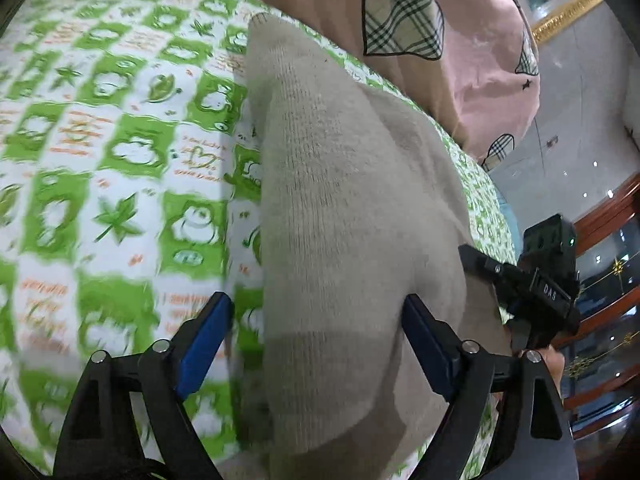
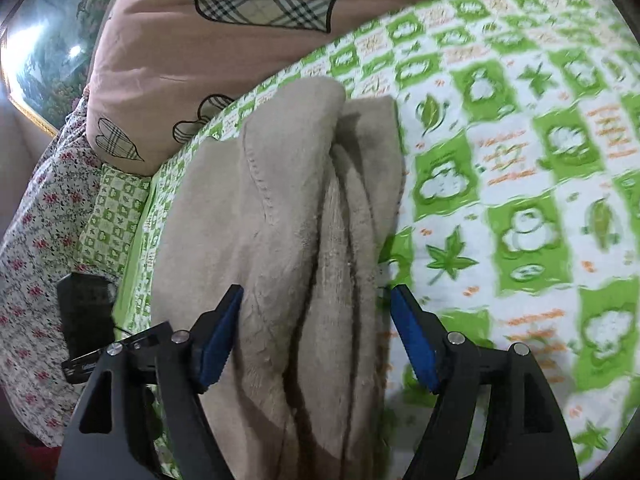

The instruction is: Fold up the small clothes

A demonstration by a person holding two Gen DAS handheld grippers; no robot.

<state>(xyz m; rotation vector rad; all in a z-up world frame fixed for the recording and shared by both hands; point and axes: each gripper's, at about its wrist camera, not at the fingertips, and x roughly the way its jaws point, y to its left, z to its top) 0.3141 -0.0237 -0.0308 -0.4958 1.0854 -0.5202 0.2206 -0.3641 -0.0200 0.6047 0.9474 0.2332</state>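
With our left gripper point(image 1: 316, 344) and right gripper point(image 2: 316, 336) both spread wide above the beige knit garment point(image 1: 344, 208), we judge it soft, light, best pinched along its edges.

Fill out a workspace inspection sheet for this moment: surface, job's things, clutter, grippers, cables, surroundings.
Surface: bed sheet with green and white check print, blurred in places.
Job's things: beige knit garment lying on the sheet, bunched into lengthwise folds in the right wrist view.
Clutter: pink quilt with plaid hearts; floral cloth; small check pillow.
Grippers: left gripper open, astride the garment; right gripper open, garment between its jaws, pads not pressing.
Cables: thin dark cord beside a black device.
Surroundings: gilt-framed picture; wooden glass cabinet.
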